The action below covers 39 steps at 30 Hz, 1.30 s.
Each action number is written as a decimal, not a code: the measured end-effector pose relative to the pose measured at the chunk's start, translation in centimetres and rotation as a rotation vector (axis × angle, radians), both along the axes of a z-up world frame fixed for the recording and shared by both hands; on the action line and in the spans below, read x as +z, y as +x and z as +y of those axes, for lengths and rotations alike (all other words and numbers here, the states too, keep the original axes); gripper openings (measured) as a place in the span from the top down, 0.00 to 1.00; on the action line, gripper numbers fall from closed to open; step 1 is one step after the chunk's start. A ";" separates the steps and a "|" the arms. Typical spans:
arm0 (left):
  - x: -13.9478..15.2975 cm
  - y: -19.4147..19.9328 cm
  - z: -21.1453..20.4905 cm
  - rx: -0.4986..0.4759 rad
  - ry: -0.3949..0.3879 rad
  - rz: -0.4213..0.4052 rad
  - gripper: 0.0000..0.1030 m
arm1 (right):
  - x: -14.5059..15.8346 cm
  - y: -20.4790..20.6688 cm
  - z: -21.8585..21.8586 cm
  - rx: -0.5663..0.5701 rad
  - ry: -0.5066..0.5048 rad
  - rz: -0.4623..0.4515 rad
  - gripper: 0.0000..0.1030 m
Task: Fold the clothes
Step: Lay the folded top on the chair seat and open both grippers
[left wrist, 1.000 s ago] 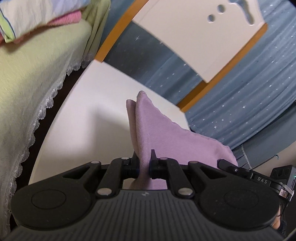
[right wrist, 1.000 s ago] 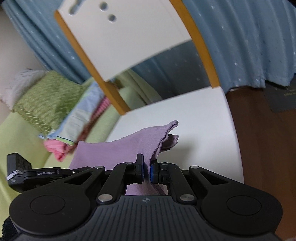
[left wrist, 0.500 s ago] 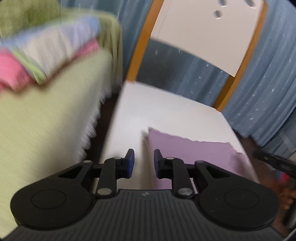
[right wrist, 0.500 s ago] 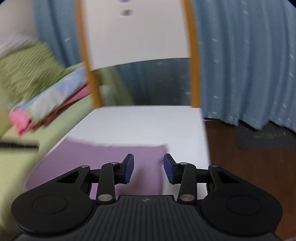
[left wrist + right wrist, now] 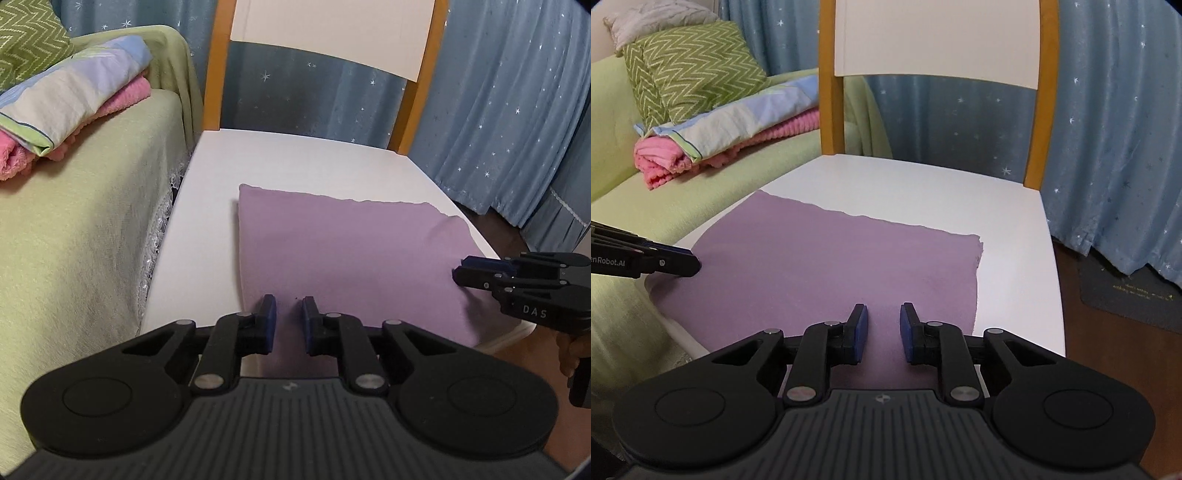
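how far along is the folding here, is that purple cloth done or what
Done: the purple cloth lies flat on the chair seat, apparently doubled over. In hand: nothing; the left gripper and right gripper are both open over its near edge. Left: probably another fold, then perhaps moving it to the folded pile on the sofa.

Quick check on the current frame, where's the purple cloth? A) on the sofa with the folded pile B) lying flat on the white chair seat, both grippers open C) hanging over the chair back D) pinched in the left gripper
B: the purple cloth lies flat on the white chair seat, with the left gripper and right gripper both open above its near edge, jaws apart and holding nothing.
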<state>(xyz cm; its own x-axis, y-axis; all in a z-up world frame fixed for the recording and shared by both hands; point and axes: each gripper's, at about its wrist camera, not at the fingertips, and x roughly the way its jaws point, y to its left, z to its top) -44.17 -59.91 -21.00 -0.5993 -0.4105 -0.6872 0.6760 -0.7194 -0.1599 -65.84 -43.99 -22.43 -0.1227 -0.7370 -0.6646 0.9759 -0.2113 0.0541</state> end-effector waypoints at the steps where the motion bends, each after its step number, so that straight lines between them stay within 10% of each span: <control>1: 0.0 -0.2 0.0 -0.002 -0.006 -0.006 0.88 | -0.1 0.2 -0.1 -0.002 0.004 0.011 0.80; 39: 0.0 -1.0 1.3 0.045 -0.033 -0.036 0.87 | -0.2 1.2 1.7 -0.050 -0.001 0.005 0.79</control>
